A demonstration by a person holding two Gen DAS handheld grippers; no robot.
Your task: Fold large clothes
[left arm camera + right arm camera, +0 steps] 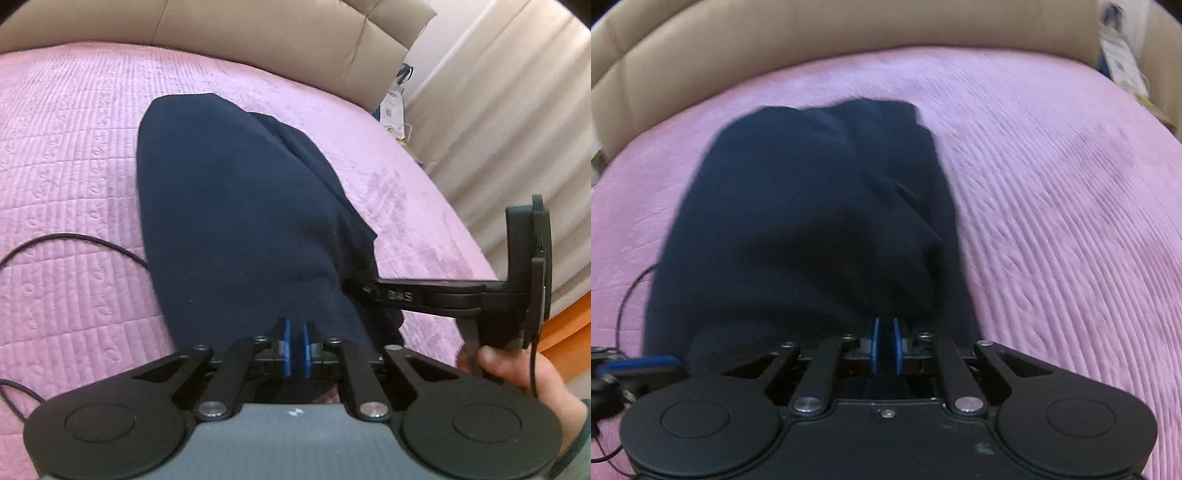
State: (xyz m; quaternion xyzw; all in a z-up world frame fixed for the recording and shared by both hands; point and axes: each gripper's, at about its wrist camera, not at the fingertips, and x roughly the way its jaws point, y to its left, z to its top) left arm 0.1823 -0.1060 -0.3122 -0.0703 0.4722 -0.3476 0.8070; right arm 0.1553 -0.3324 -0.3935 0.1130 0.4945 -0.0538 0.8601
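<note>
A large dark navy garment [236,206] lies lengthwise on the pink quilted bedspread [74,147], stretching away from me. My left gripper [296,332] is shut on the garment's near edge, cloth pinched between its blue pads. My right gripper [885,332] is shut on the same near edge of the garment [812,221], a little to the right. The right gripper's body [461,291] shows at the right of the left wrist view, held by a hand [524,373]. The right wrist view is blurred by motion.
A beige padded headboard [258,33] runs along the far side of the bed. A black cable [74,240] lies on the bedspread to the left. Curtains [498,110] and a white bag [395,99] stand at the right, beyond the bed's edge.
</note>
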